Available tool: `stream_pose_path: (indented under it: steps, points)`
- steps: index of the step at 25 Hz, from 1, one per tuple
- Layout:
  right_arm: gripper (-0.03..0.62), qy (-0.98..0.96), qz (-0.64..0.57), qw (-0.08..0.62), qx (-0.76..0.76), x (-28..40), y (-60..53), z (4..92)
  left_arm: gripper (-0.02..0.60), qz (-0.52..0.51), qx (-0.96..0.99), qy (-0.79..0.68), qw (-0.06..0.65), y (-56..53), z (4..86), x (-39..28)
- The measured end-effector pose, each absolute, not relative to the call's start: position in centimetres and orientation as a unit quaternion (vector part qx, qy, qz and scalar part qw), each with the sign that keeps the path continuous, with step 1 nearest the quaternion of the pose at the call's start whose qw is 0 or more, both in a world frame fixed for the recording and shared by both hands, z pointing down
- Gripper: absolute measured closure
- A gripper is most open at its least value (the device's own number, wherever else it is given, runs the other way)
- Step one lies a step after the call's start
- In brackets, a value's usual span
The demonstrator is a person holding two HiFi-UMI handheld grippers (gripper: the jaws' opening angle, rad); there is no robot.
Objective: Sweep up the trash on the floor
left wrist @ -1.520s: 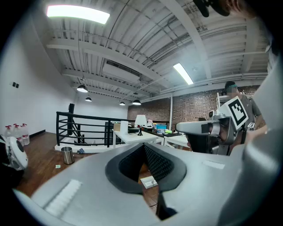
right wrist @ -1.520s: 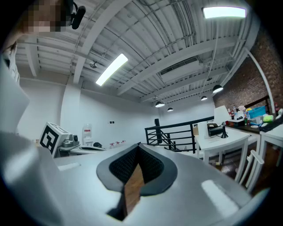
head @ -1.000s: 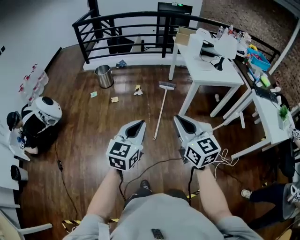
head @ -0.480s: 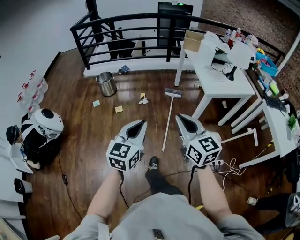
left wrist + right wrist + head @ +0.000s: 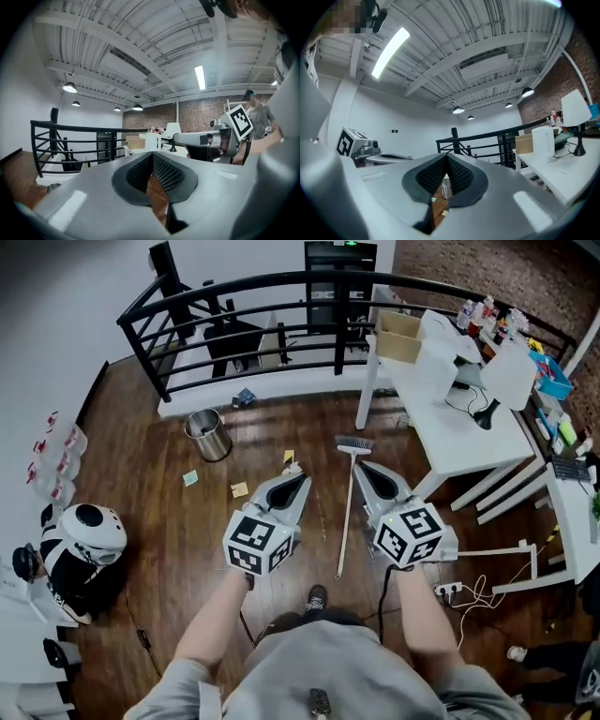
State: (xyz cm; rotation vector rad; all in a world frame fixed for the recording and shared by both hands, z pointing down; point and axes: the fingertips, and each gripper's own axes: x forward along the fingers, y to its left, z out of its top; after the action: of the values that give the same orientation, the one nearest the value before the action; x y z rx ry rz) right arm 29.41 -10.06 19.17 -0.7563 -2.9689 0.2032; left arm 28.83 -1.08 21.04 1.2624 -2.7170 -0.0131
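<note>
Nothing is swept yet: the broom [image 5: 354,443] is left ungrasped between the left gripper [image 5: 297,478] and right gripper [image 5: 362,469], both pressed together and empty; scraps [image 5: 240,489] are scattered ahead.

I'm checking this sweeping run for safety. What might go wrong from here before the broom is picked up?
The broom lies flat on the floor just ahead of the person's shoe, so a step might land on its handle. Loose cables trail on the floor at the right and might catch a foot.
</note>
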Motion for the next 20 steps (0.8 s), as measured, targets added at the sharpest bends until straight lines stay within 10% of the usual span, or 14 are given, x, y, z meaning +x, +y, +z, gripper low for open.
stream_pose_path:
  steps: [20]
  points:
    - [0.594,-0.990,0.062,0.039,0.120,12.7,-17.7,20.1,0.575,0.018,0.706,-0.703,0.082,-12.3,23.1,5.7]
